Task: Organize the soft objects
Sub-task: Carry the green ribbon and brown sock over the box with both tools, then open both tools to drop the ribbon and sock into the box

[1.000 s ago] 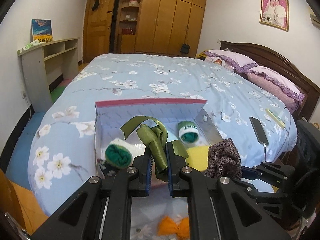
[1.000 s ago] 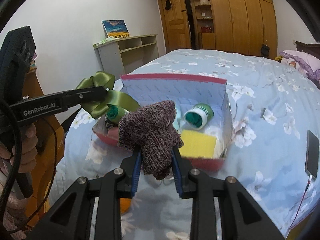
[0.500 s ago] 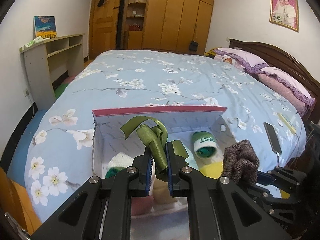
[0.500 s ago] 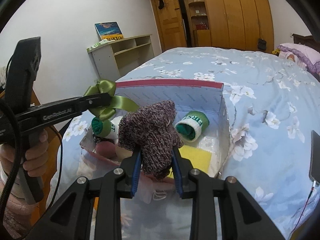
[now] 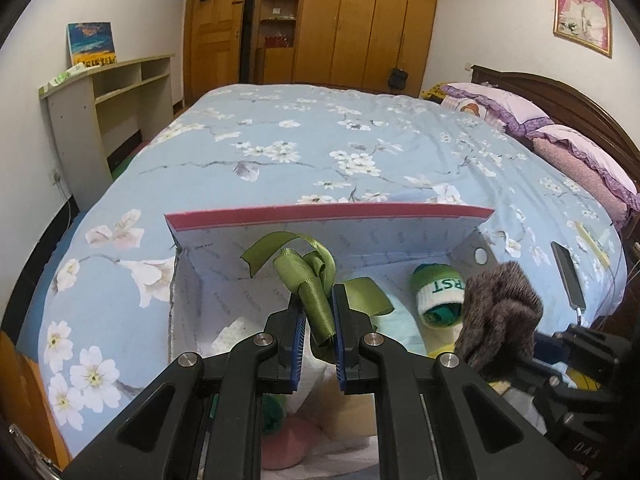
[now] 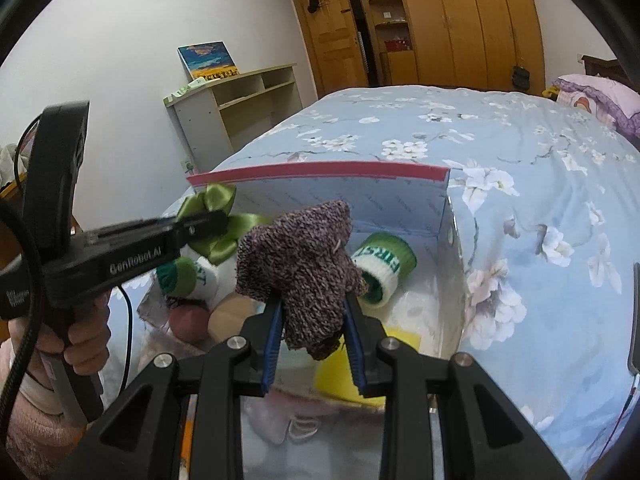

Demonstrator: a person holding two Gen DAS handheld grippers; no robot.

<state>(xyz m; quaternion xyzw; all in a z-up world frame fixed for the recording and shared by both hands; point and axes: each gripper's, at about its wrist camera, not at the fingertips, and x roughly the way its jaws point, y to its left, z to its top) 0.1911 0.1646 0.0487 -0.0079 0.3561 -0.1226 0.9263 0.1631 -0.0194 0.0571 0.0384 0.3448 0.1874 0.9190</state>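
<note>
An open box with a red rim (image 5: 328, 214) (image 6: 316, 170) sits on the floral bed. My left gripper (image 5: 316, 304) is shut on a green ribbon bow (image 5: 308, 276) (image 6: 214, 204) and holds it over the box's left part. My right gripper (image 6: 310, 312) is shut on a brown knitted piece (image 6: 298, 264) (image 5: 500, 312) above the box's front. Inside lie a green-and-white rolled sock (image 5: 438, 292) (image 6: 384, 268), a second rolled sock (image 6: 188, 276), a yellow sponge (image 6: 340, 376) and a pink ball (image 6: 188, 320).
A phone on a cable (image 5: 566, 276) lies on the bed to the right of the box. Pink pillows (image 5: 576, 156) and a dark headboard are at the far right. A grey shelf unit (image 5: 104, 104) stands by the left wall. A hand (image 6: 80, 344) holds the left gripper's handle.
Both grippers have moved forward over the box, so its inside fills more of each view. The bow and the knitted piece stay gripped.
</note>
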